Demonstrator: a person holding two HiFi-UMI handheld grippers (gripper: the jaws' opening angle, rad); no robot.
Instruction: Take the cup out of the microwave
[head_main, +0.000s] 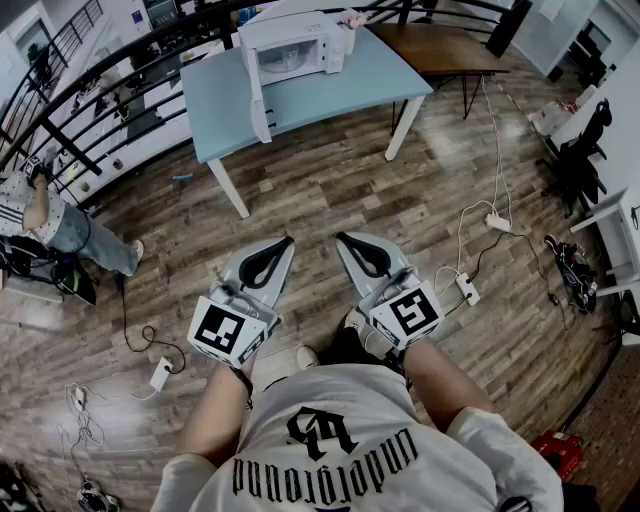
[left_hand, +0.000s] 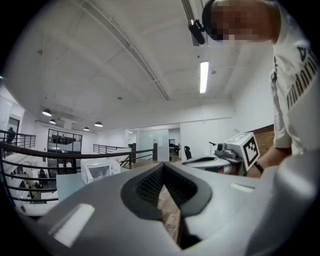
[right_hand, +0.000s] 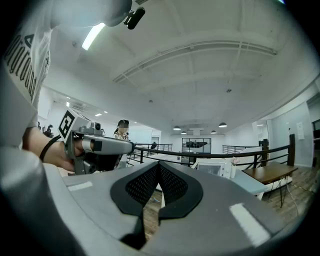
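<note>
Head view: microwave (head_main: 300, 45) (standing open) on blue table (head_main: 345, 88), contents unclear.

- Head view: mounted on the person's head, facing forward and steeply down. The left gripper (head_main: 287, 241) and right gripper (head_main: 340, 237) sit close below. The wooden floor (head_main: 330, 190) fills the middle of the frame. The light blue table (head_main: 350, 90) and white microwave (head_main: 300, 45) are far off at the top.
- Left gripper view: rides on the left gripper, level, sighting along its own jaws at close range, with the ceiling (left_hand: 100, 60) above.
- Right gripper view: rides on the right gripper, level, with the same close framing.
- Shared: all three views hold the microwave and table at a distance. Each gripper view catches the other gripper at its side edge.
</note>
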